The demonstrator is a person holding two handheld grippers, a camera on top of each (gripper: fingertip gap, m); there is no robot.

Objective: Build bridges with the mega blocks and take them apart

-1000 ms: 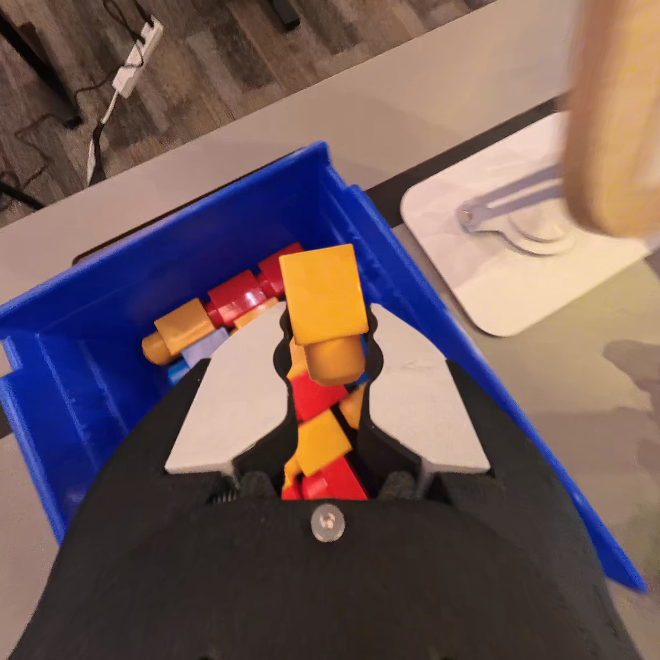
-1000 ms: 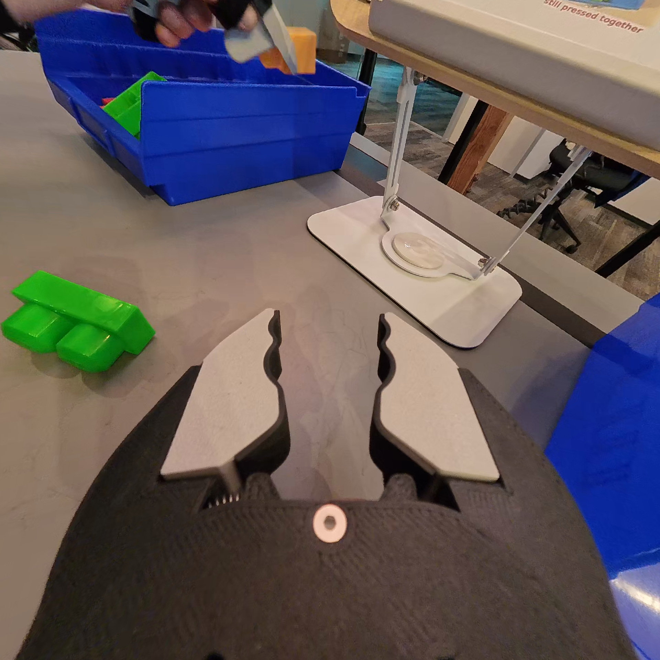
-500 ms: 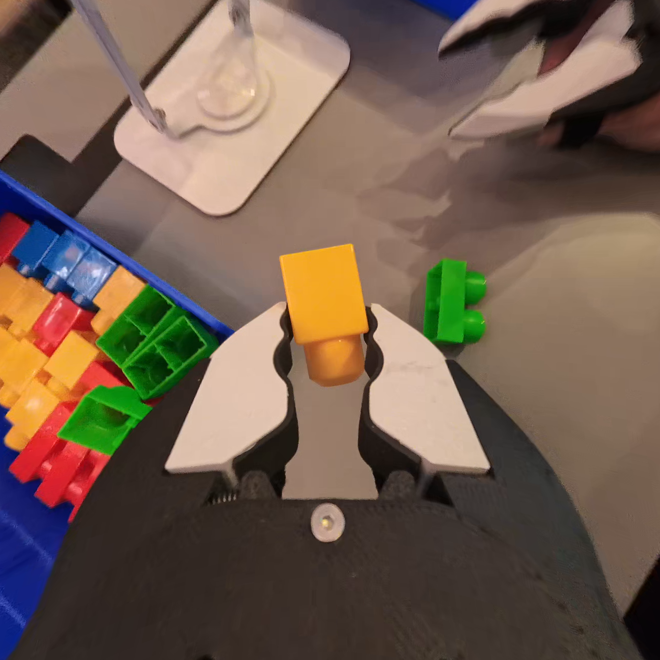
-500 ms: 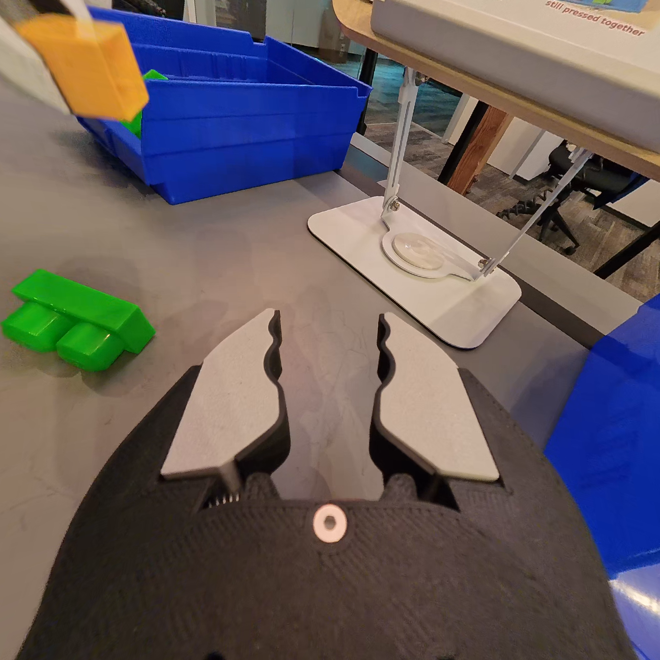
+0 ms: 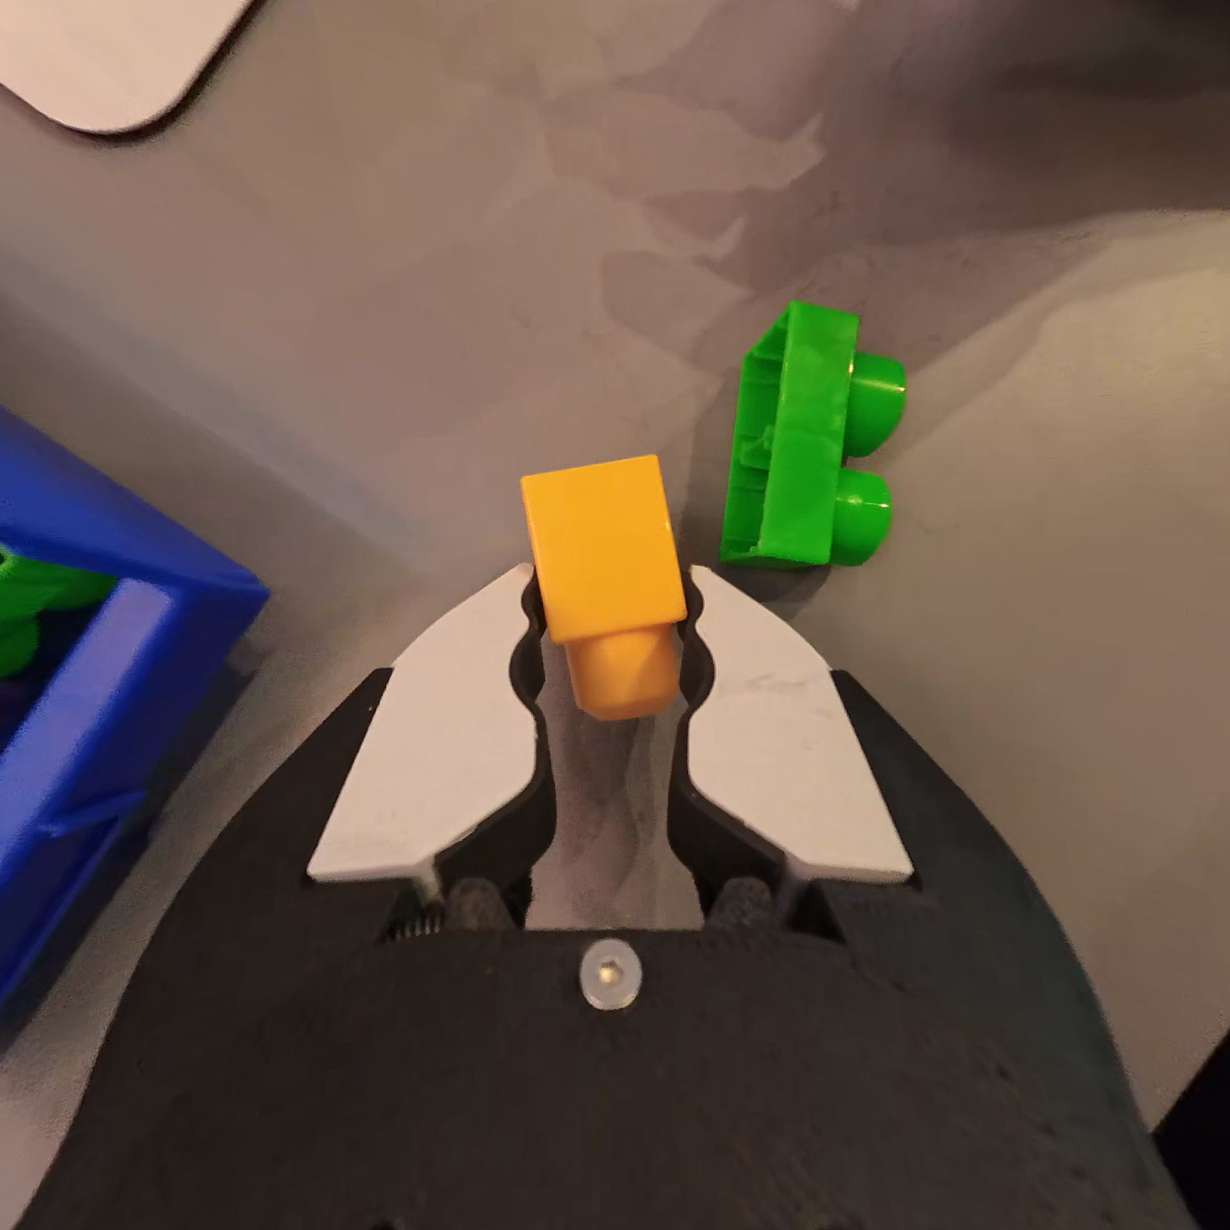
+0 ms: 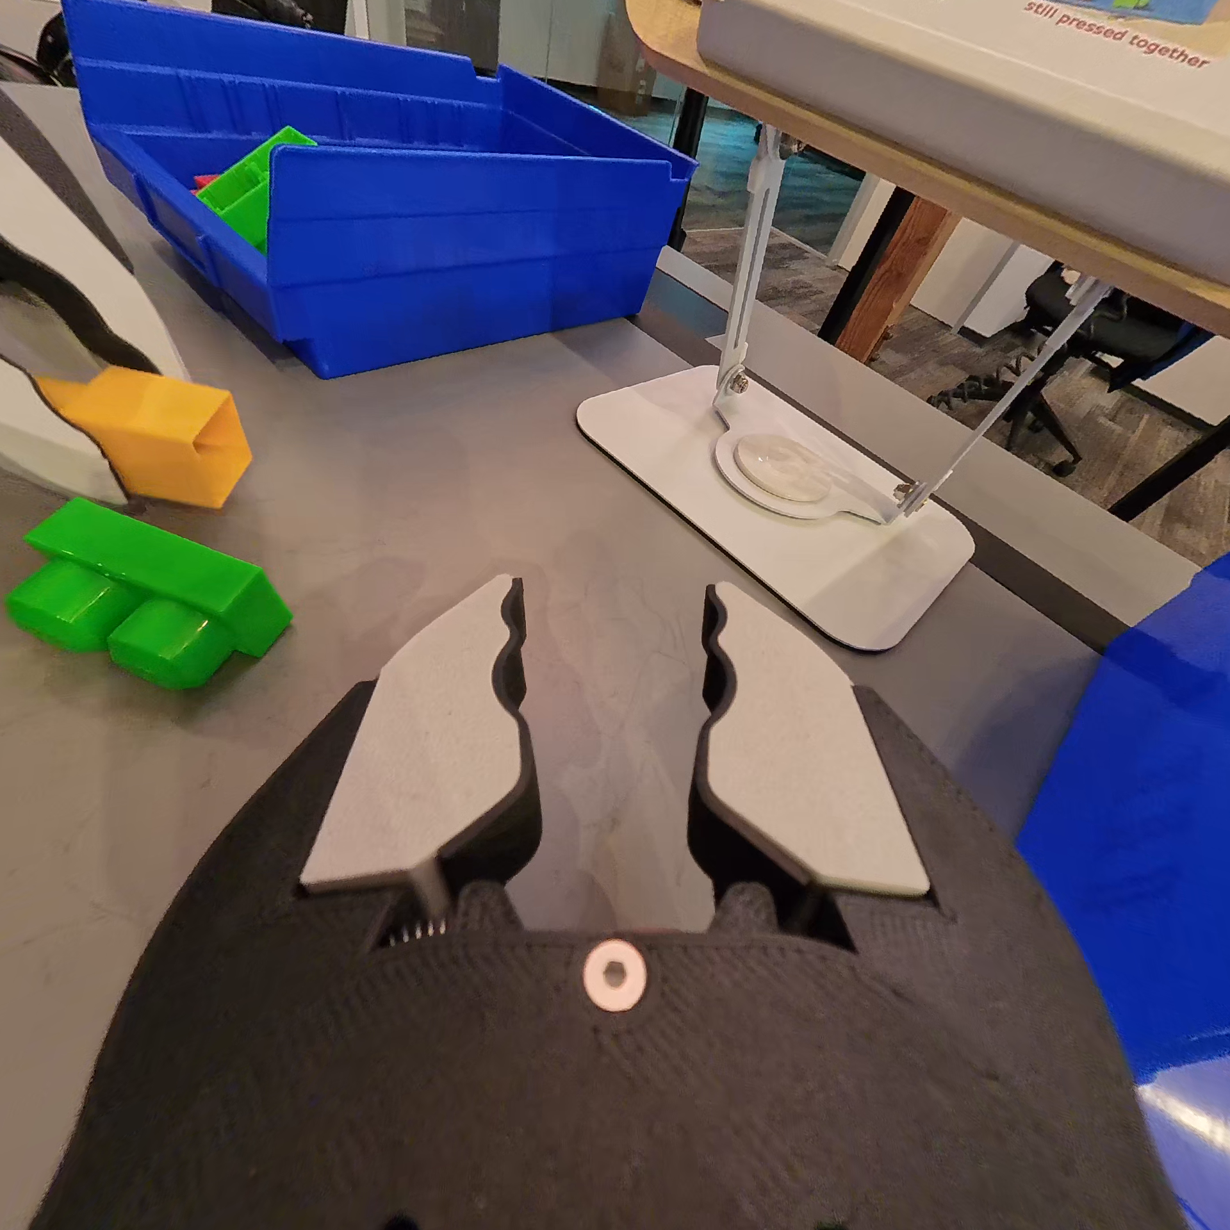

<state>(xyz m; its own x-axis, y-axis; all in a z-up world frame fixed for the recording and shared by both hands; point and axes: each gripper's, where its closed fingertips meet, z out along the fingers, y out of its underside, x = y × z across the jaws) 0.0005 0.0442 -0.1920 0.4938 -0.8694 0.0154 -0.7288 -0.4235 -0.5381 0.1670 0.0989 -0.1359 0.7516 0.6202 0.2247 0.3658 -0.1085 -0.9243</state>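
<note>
Left gripper [image 5: 609,586] pinches the single-stud orange block [image 5: 602,552] mid-frame, pads tight on both sides, beside the green two-stud block [image 5: 799,446] lying right of it, while the right gripper [image 6: 612,599] gapes wide on bare tabletop.

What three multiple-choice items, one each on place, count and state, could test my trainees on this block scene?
1. Where does the green block lie?
A. in the blue bin
B. on the grey table
C. on the white stand base

2. How many studs has the green block?
A. one
B. two
C. four

3. What is the left claw doing?
A. gripping a yellow block
B. standing open, bare
C. gripping the green block

Key: 1 B, it lies alone on the tabletop; 2 B, two round studs show; 3 A, both pads press its sides.
</note>
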